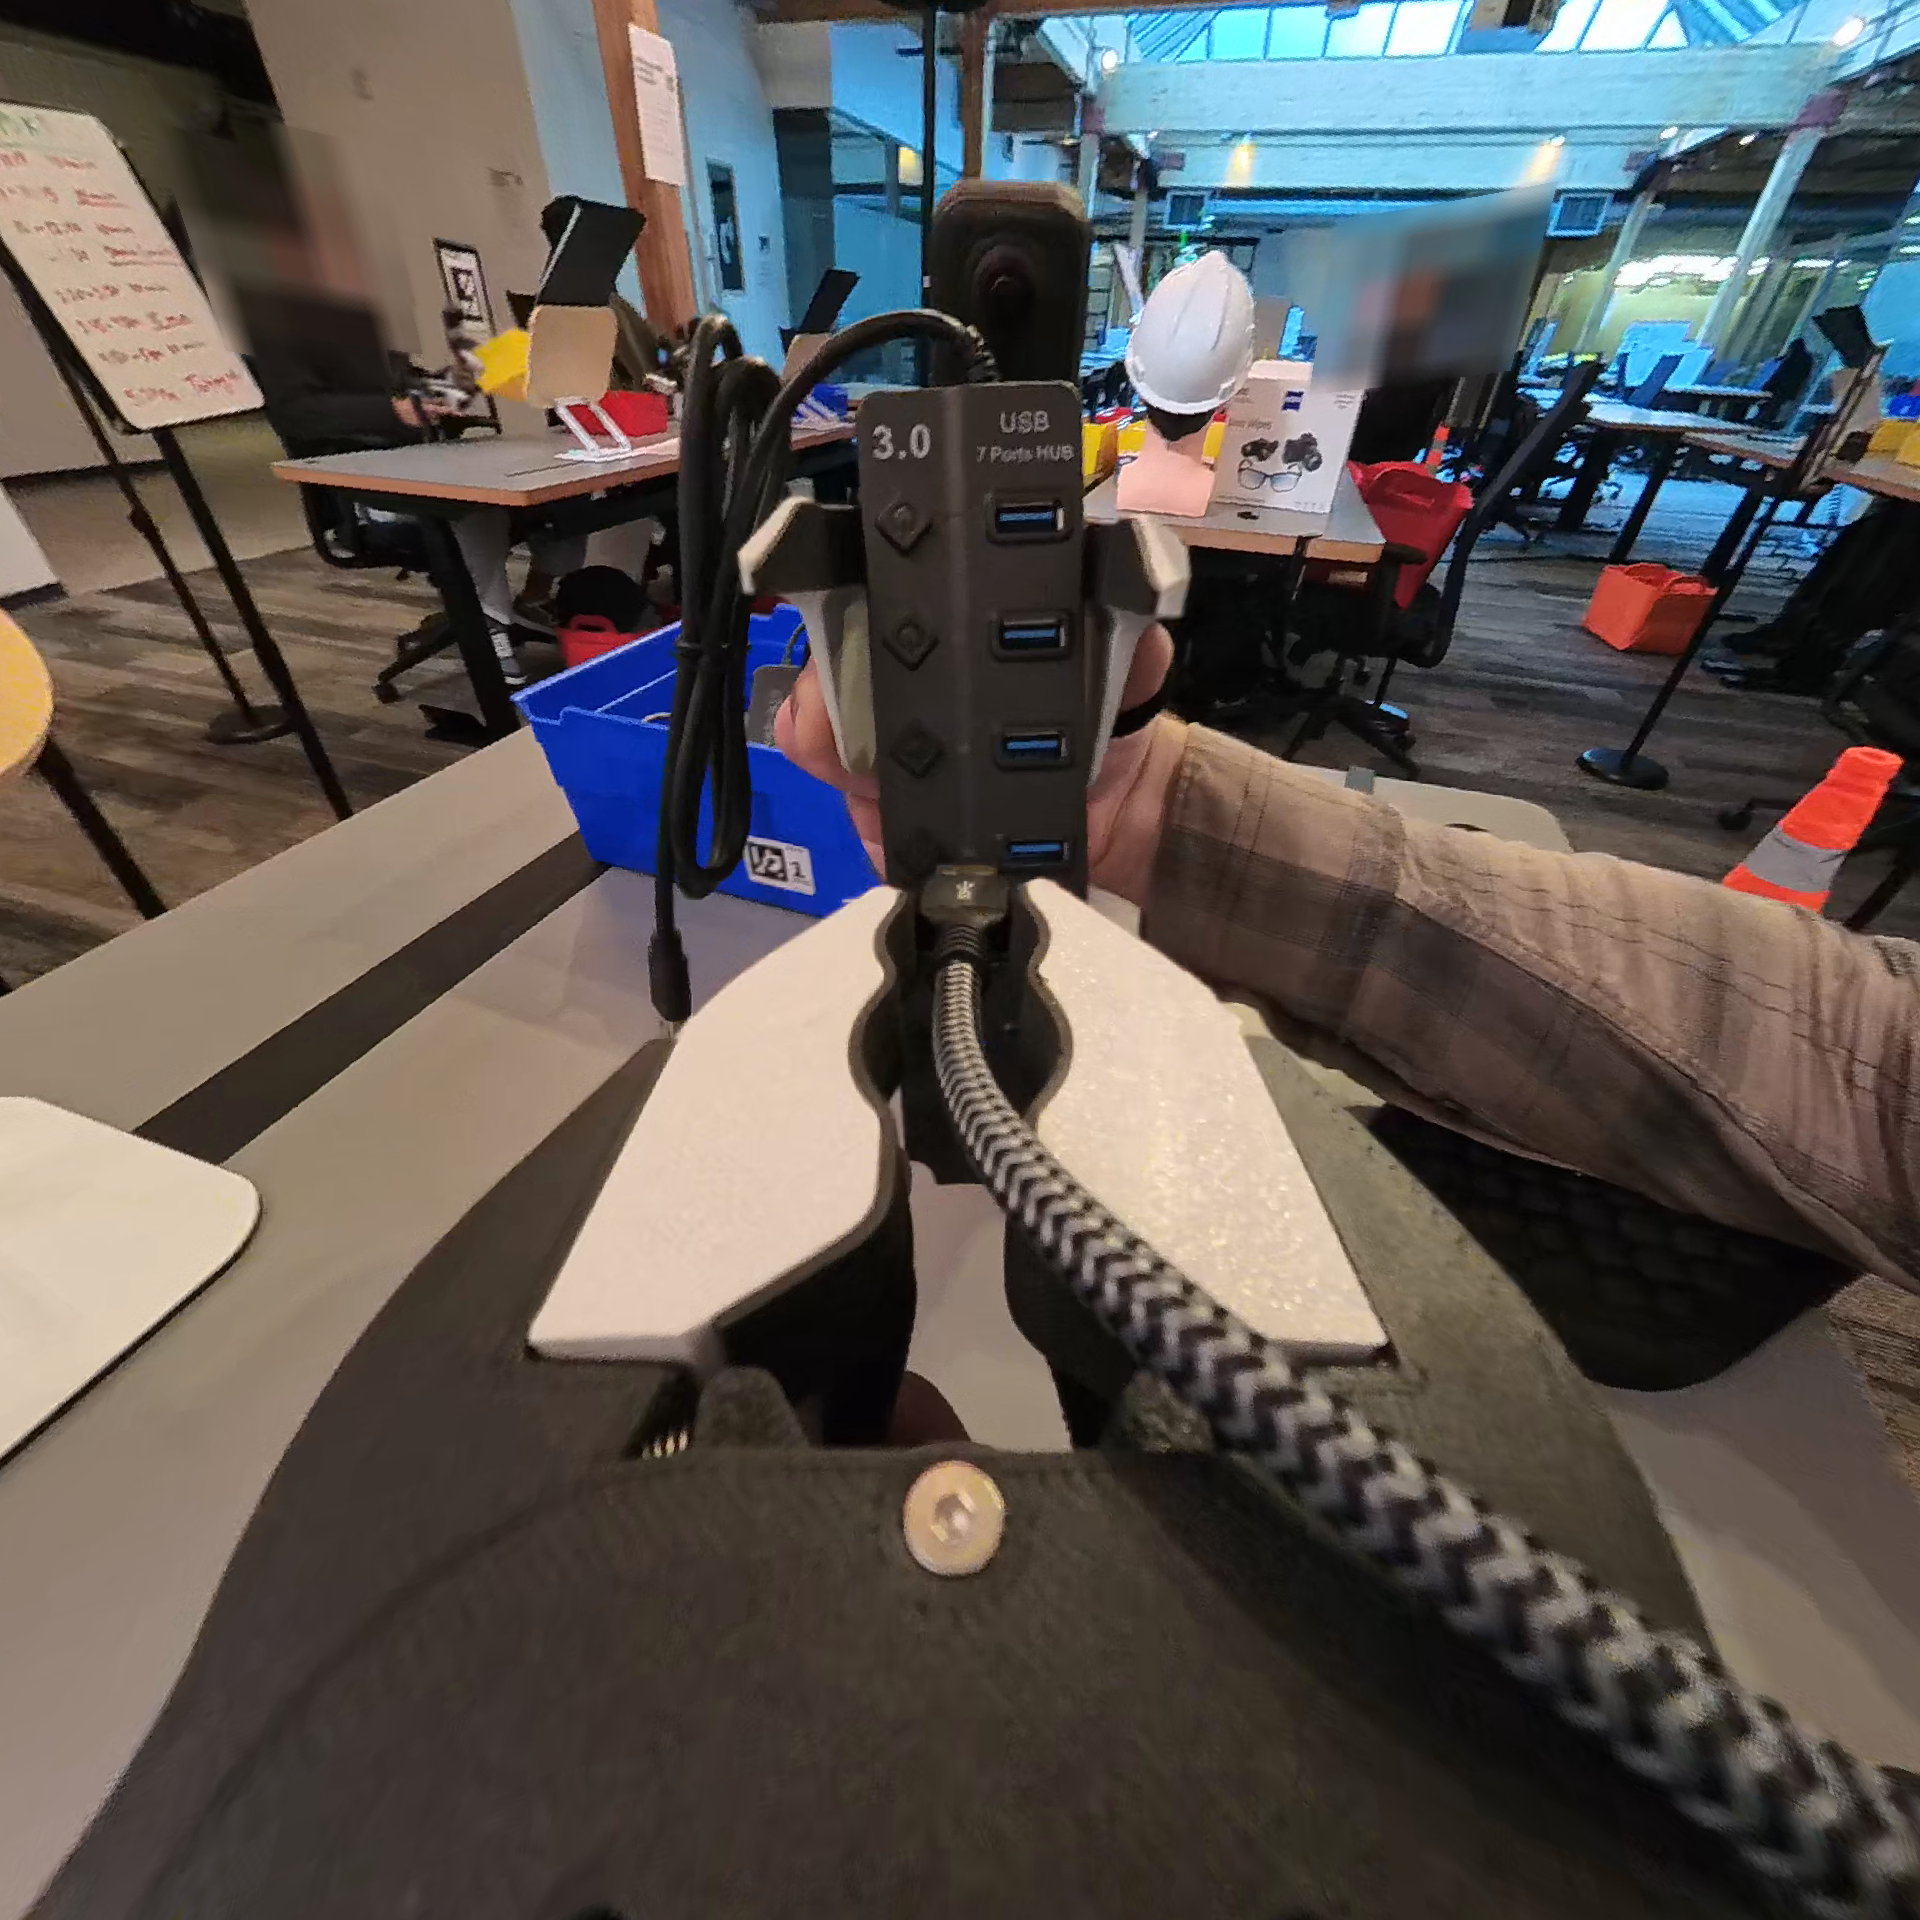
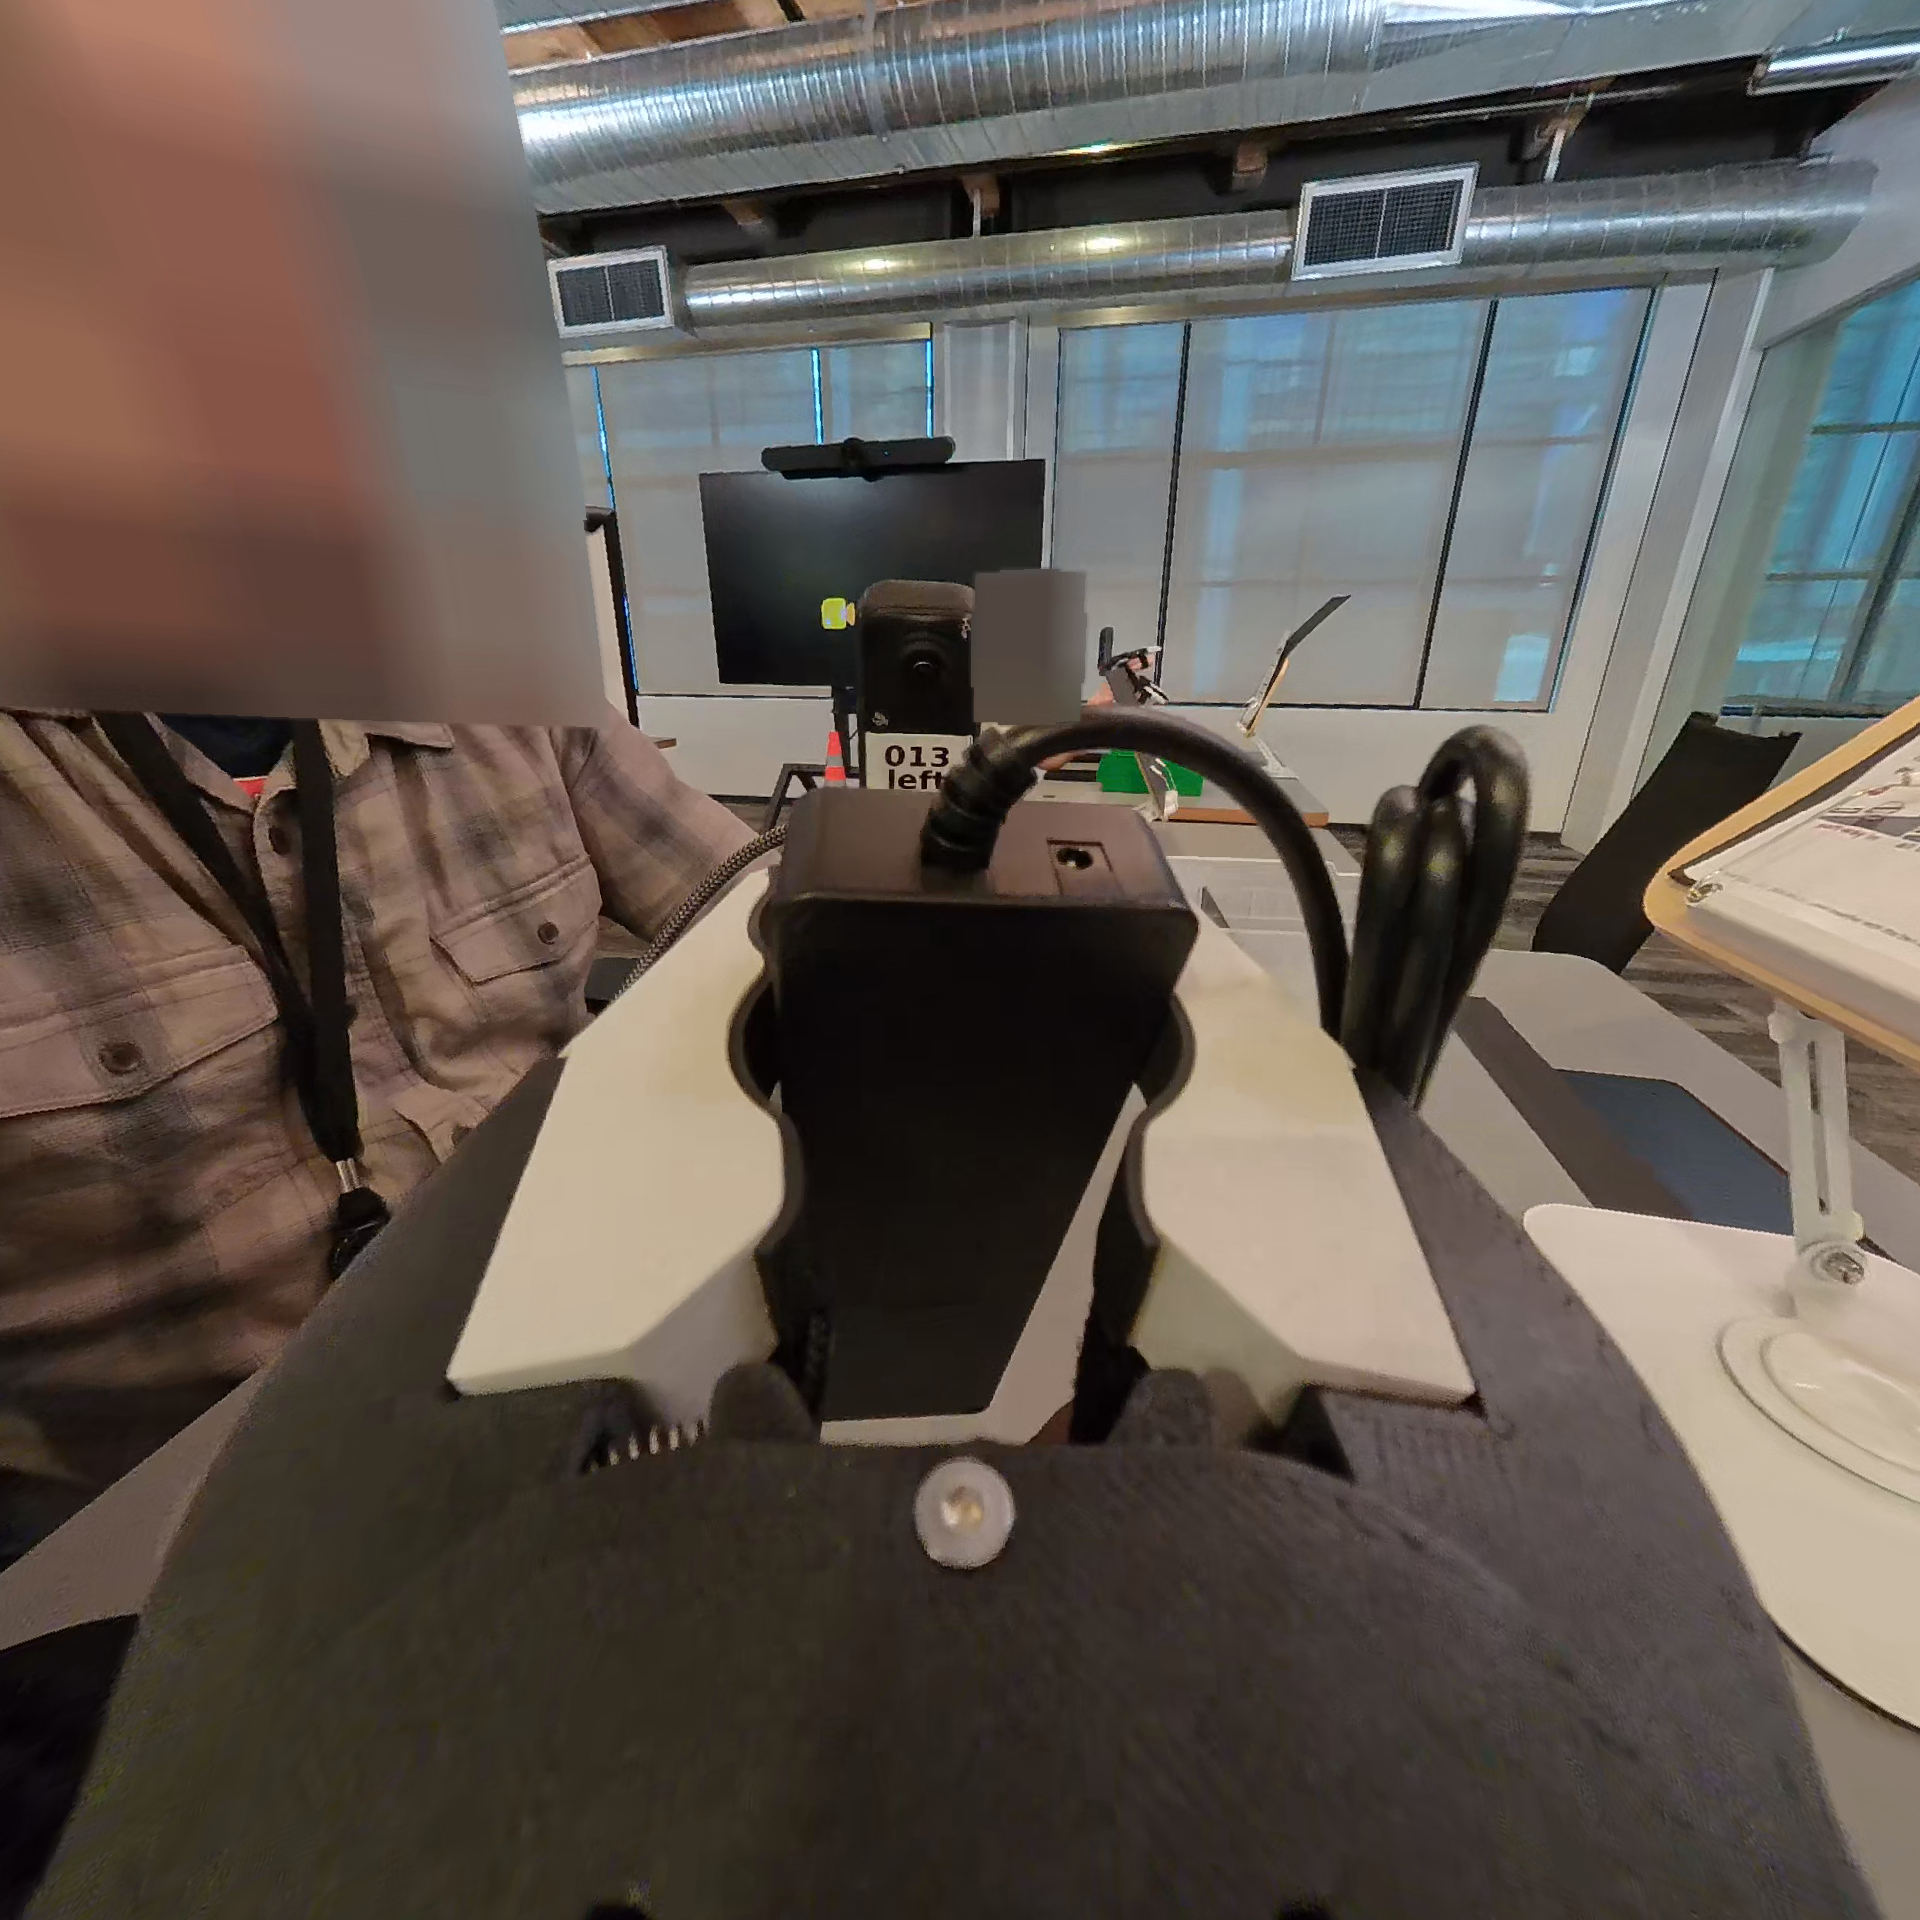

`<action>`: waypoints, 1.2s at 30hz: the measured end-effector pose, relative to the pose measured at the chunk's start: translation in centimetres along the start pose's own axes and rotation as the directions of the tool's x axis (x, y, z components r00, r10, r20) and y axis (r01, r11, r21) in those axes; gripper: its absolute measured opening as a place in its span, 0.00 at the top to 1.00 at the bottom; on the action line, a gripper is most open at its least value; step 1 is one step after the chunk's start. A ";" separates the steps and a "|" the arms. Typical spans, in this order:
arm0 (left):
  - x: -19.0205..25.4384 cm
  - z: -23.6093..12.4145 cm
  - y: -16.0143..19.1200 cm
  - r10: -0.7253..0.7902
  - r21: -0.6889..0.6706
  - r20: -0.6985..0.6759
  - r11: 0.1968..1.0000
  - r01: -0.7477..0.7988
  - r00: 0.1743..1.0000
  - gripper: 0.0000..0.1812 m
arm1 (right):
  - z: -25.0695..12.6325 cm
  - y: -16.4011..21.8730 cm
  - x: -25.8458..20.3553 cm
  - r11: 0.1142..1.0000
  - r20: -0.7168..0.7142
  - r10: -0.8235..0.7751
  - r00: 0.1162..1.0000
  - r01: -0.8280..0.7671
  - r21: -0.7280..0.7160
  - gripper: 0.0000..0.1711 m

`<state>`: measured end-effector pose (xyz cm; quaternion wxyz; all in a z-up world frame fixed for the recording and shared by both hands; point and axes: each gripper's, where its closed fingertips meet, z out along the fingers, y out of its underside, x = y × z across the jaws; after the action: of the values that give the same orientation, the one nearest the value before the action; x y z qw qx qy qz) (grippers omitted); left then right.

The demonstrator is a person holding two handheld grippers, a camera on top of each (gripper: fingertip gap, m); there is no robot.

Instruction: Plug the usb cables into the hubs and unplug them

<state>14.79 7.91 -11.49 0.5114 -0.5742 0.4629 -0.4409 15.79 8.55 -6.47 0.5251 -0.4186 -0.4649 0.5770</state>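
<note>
Left wrist view: my left gripper pinches the plug of a thick braided cable, its black-and-grey herringbone weave running back past the lower right corner. My white, matte, grainy fingers curve in on both sides of the plug, whose tip meets the near end of the USB hub. That hub is a long, matte black plastic bar with a row of blue ports on its right and diamond-shaped buttons on its left. It stands upright, held above the grey table. My right gripper grips it from the far side, one finger on each flank, with a plaid sleeve reaching in from the right. A smooth black hub cord hangs coiled at left, in front of a blue plastic bin. Far off stand a white hard hat and an orange cone.

Right wrist view: my right gripper is clamped on the hub's plain black back, its cream fingers pressed against both long edges. The hub cord arches out of the top end and loops down at right. The hub hides the plug and ports from this side. A white stand with a clipboard sits at right on the table.
</note>
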 end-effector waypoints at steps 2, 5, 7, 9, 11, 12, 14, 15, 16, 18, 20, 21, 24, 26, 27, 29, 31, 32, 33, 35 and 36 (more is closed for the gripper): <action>-0.3 0.1 0.3 -0.006 -0.004 0.015 1.000 0.006 1.000 0.91 | -0.1 0.1 0.1 1.000 -0.003 0.002 1.000 -0.002 -0.002 0.63; -0.6 0.2 0.7 -0.014 -0.015 0.041 1.000 0.015 0.999 0.91 | -0.3 0.1 0.2 1.000 -0.007 0.004 1.000 -0.004 0.001 0.61; -0.8 0.3 0.8 -0.006 -0.028 0.062 1.000 0.008 0.998 0.91 | -0.5 0.1 0.2 1.000 -0.005 0.006 1.000 -0.006 0.005 0.63; -0.7 0.3 0.8 -0.003 -0.024 0.063 1.000 0.004 0.998 0.91 | -0.6 0.1 0.3 1.000 -0.009 0.005 1.000 -0.005 0.003 0.61; -0.7 0.3 0.9 -0.001 -0.023 0.070 1.000 0.003 0.998 0.91 | -0.7 0.0 0.2 1.000 -0.006 0.006 1.000 -0.006 0.004 0.63; -0.7 0.4 0.9 0.000 -0.023 0.073 1.000 0.001 0.997 0.91 | -0.8 0.0 0.2 1.000 -0.007 0.006 1.000 -0.006 0.003 0.62; -1.0 0.4 1.1 0.008 -0.027 0.095 1.000 -0.006 0.995 0.91 | -0.9 0.0 0.2 1.000 -0.009 0.007 1.000 -0.007 0.004 0.63; -1.1 0.4 1.2 0.010 -0.034 0.100 0.999 -0.006 0.995 0.91 | -0.9 0.0 0.2 1.000 -0.010 0.007 1.000 -0.007 0.003 0.62; -1.4 0.5 1.4 0.009 -0.039 0.110 0.999 -0.005 0.994 0.91 | -1.0 0.0 0.2 1.000 -0.011 0.007 1.000 -0.007 0.002 0.63; -1.7 0.5 1.6 0.010 -0.042 0.124 0.999 -0.005 0.992 0.91 | -1.0 0.0 0.3 1.000 -0.014 0.008 1.000 -0.008 0.002 0.63; -1.8 0.6 1.7 0.012 -0.044 0.132 0.999 -0.007 0.991 0.91 | -1.0 0.2 0.3 1.000 -0.014 0.010 1.000 -0.011 -0.001 0.63; -1.8 0.6 1.8 0.022 -0.048 0.137 0.999 -0.016 0.990 0.91 | -1.0 0.2 0.4 1.000 -0.015 0.012 1.000 -0.012 -0.002 0.63; -1.6 0.6 1.7 0.038 -0.049 0.142 0.998 -0.032 0.989 0.91 | -1.0 0.2 0.4 1.000 -0.017 0.013 1.000 -0.013 -0.004 0.63; -1.5 0.6 1.7 0.050 -0.052 0.147 0.998 -0.043 0.988 0.91 | -1.0 0.1 0.4 1.000 -0.015 0.015 1.000 -0.015 0.000 0.63; -1.5 0.7 1.7 0.052 -0.054 0.150 0.998 -0.044 0.987 0.91 | -1.0 0.1 0.4 1.000 -0.015 0.015 1.000 -0.015 0.000 0.63; -1.5 0.7 1.8 0.053 -0.053 0.156 0.998 -0.045 0.986 0.91 | -1.0 0.2 0.4 1.000 -0.015 0.015 1.000 -0.015 -0.003 0.63; -1.5 0.7 1.8 0.053 -0.050 0.156 0.998 -0.046 0.986 0.91 | -1.0 0.2 0.4 1.000 -0.016 0.014 1.000 -0.014 -0.006 0.63; -1.5 0.7 1.8 0.054 -0.050 0.155 0.998 -0.047 0.986 0.91 | -1.0 0.2 0.4 1.000 -0.016 0.014 1.000 -0.014 -0.006 0.63; -1.4 0.7 1.7 0.056 -0.049 0.153 0.998 -0.049 0.987 0.91 | -1.0 0.2 0.4 1.000 -0.017 0.013 1.000 -0.013 -0.006 0.63; -1.3 0.7 1.7 0.058 -0.048 0.148 0.998 -0.052 0.987 0.91 | -1.0 0.1 0.4 1.000 -0.021 0.015 1.000 -0.015 -0.005 0.63; -1.3 0.7 1.7 0.062 -0.047 0.150 0.997 -0.055 0.987 0.91 | -1.0 0.1 0.4 1.000 -0.020 0.017 1.000 -0.017 -0.004 0.63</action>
<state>15.09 9.23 -13.28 0.5455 -0.6028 0.4488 -0.3710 16.66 9.06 -6.79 0.5239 -0.4294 -0.4575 0.5761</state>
